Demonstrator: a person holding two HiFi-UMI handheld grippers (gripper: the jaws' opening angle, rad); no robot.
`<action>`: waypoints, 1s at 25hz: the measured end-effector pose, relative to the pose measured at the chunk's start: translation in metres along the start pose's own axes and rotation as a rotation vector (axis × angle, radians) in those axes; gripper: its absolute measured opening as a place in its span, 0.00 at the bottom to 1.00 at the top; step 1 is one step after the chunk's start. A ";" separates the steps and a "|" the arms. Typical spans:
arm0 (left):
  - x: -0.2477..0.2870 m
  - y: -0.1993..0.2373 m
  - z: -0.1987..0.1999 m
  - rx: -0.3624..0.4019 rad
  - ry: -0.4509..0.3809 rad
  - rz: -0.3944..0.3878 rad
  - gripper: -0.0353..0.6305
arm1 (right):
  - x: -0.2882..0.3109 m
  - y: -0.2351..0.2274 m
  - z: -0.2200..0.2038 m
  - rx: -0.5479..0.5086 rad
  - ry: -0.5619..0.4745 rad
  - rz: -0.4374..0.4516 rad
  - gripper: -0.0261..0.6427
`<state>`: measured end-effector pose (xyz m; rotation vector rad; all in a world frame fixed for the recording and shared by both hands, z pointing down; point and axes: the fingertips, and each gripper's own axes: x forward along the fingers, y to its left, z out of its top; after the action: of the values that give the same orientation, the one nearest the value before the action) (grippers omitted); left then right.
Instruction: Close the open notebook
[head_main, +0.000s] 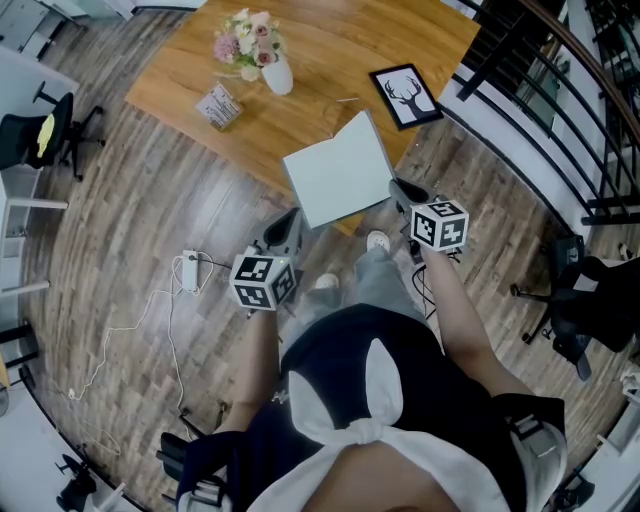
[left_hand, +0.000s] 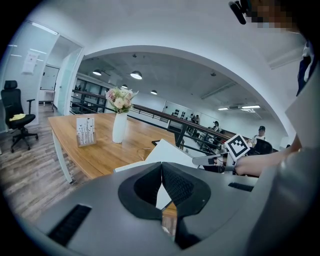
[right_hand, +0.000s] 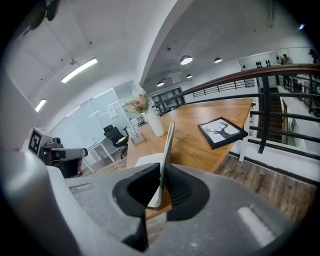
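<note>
Here the right gripper (right_hand: 161, 175) pinches the raised cover of the white paper notebook (head_main: 335, 175) at the wooden table (head_main: 330, 60) edge. The left gripper (left_hand: 161, 167) sits closed, empty.

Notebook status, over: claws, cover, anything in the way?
Right claw shut on notebook cover, cover standing upright. Left claw shut, empty, by its near corner. Vase and deer picture stand apart from it.

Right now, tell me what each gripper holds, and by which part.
Right gripper: the notebook's raised cover, pinched at its near edge. Left gripper: nothing, fingers shut.
</note>
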<state>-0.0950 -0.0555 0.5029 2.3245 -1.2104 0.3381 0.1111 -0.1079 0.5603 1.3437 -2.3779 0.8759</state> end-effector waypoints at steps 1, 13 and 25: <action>-0.001 0.000 0.000 -0.001 -0.001 0.001 0.08 | 0.000 0.002 0.000 0.001 -0.003 0.004 0.08; -0.017 -0.001 -0.003 -0.010 -0.021 0.008 0.08 | 0.000 0.029 0.003 -0.015 -0.016 0.045 0.08; -0.030 0.001 -0.009 -0.023 -0.024 0.032 0.08 | 0.005 0.051 0.004 -0.039 -0.014 0.094 0.08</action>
<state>-0.1130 -0.0305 0.4984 2.2978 -1.2580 0.3062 0.0653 -0.0942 0.5411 1.2361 -2.4734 0.8429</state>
